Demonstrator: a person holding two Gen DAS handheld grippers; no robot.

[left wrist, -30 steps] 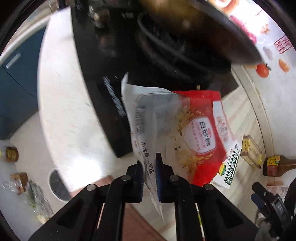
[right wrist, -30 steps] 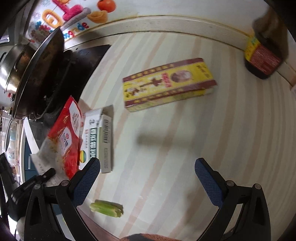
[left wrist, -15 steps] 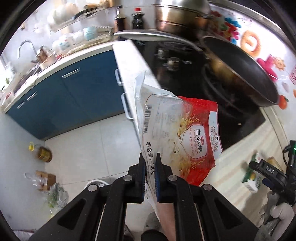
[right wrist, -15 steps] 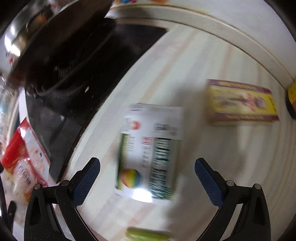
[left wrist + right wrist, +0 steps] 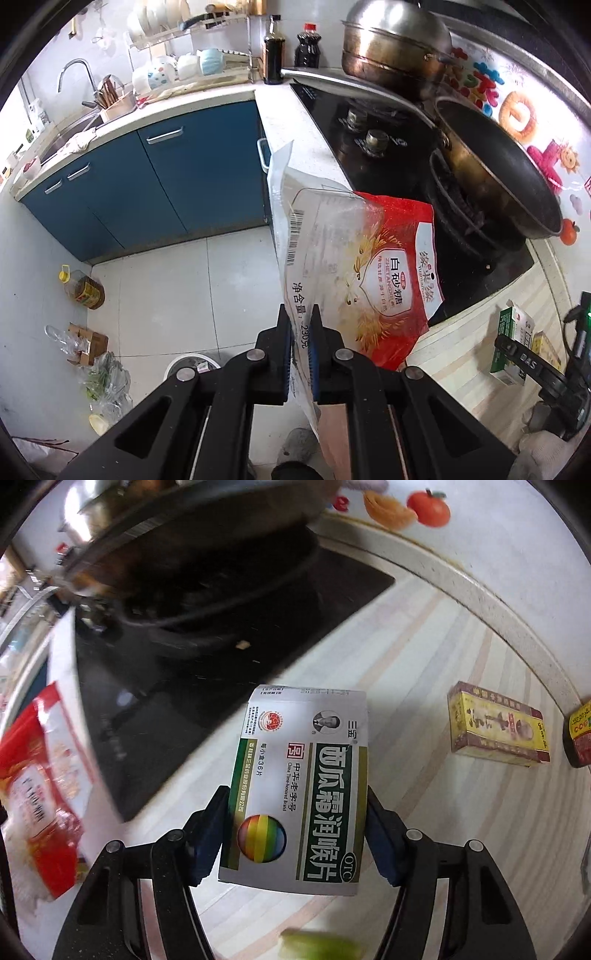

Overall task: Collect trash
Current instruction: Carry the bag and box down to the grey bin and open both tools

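between left gripper pads: clear edge of red-and-clear sugar bag, pinched tight, bag hanging in air past counter edge, over tiled floor. white bin on floor just below gripper. black stove and dark wok beyond bag.

right gripper: jaws closing around green-and-white lozenge box, pads at both long sides; box on striped counter. yellow box further right, apart. green vegetable scrap near bottom edge.
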